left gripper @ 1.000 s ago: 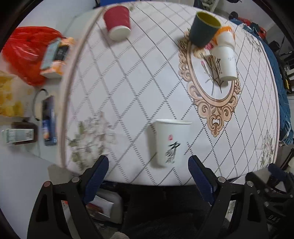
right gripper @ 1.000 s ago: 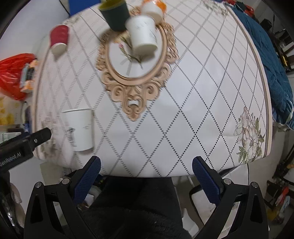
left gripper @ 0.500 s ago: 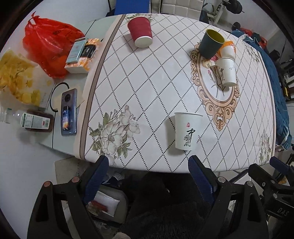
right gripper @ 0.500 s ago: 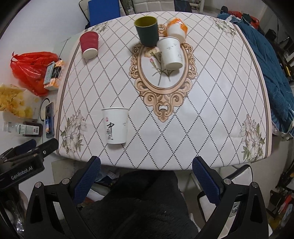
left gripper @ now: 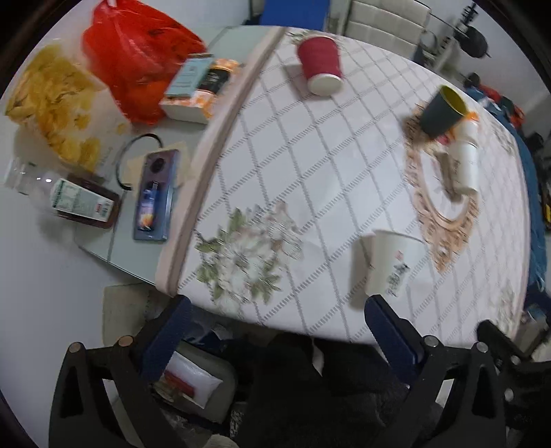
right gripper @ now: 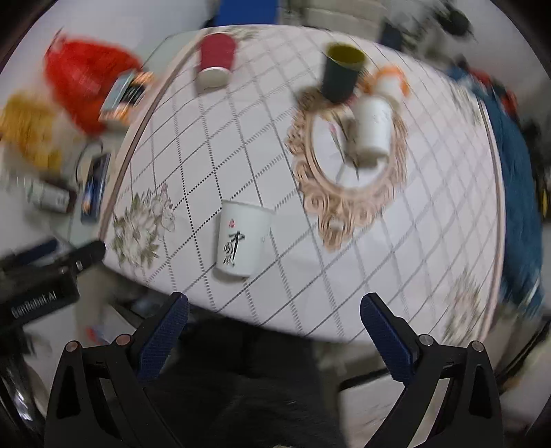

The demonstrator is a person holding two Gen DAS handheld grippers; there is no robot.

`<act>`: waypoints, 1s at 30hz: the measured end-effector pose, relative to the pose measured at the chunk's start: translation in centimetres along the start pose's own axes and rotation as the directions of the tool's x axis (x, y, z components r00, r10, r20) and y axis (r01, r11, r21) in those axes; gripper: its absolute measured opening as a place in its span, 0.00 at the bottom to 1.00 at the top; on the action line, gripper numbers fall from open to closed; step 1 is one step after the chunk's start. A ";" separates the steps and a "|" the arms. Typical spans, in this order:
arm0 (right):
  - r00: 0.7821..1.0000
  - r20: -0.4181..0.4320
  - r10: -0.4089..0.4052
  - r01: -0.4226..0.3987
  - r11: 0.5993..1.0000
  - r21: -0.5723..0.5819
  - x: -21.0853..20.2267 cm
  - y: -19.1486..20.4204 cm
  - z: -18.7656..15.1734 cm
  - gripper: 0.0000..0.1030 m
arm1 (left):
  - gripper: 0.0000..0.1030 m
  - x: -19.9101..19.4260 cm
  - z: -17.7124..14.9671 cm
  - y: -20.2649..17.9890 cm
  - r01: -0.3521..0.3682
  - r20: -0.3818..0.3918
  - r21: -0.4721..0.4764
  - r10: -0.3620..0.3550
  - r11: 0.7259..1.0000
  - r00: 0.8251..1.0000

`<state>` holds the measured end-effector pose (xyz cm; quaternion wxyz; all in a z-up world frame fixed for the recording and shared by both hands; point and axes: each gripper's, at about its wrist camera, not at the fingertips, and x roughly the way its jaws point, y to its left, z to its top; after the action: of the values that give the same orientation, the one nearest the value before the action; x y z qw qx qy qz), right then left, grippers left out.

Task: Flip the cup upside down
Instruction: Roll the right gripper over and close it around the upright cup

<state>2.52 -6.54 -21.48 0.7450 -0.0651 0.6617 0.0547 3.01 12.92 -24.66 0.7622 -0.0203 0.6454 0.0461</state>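
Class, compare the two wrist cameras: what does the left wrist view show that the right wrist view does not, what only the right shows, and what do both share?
Only the left wrist view: the black hoop by the phone, and white chairs behind the table.

Only the right wrist view: the left gripper's black body marked GenRobot.AI, and the second flower print on the tablecloth.

Both: the white paper cup standing mouth up, the red cup, the dark green cup, the red bag, and each view's own open gripper, left gripper, right gripper.
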 end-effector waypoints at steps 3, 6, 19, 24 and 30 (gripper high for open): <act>0.995 0.081 -0.059 0.079 0.961 -0.264 -0.3 2.4 1.5 0.99 | 1.00 0.9 0.3 0.9 -0.020 0.006 -0.056 0.021 0.998 1.000; 0.978 0.178 -0.107 0.191 0.799 -0.571 0.2 5.2 2.0 0.99 | 1.00 1.9 0.2 1.7 -0.035 -0.004 -0.121 0.035 0.992 0.999; 0.873 0.488 -0.011 0.376 -0.623 -0.686 9.8 7.3 -6.2 0.98 | 1.00 8.4 -3.0 2.1 -0.103 -0.154 -0.329 0.054 0.939 0.987; 0.874 0.481 0.068 0.304 -0.849 -0.432 13.2 5.6 -7.7 0.95 | 1.00 10.7 -4.5 2.3 -0.111 -0.204 -0.383 0.033 0.917 0.978; 0.882 0.456 0.119 0.234 -0.951 -0.204 16.5 4.6 -8.6 0.92 | 1.00 12.7 -5.6 2.7 -0.114 -0.237 -0.413 0.014 0.904 0.971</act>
<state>-4.75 -3.57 -39.01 0.1055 -0.8686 -0.0512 0.4815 -0.72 15.70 -37.99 0.6585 -0.1690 0.7034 0.2074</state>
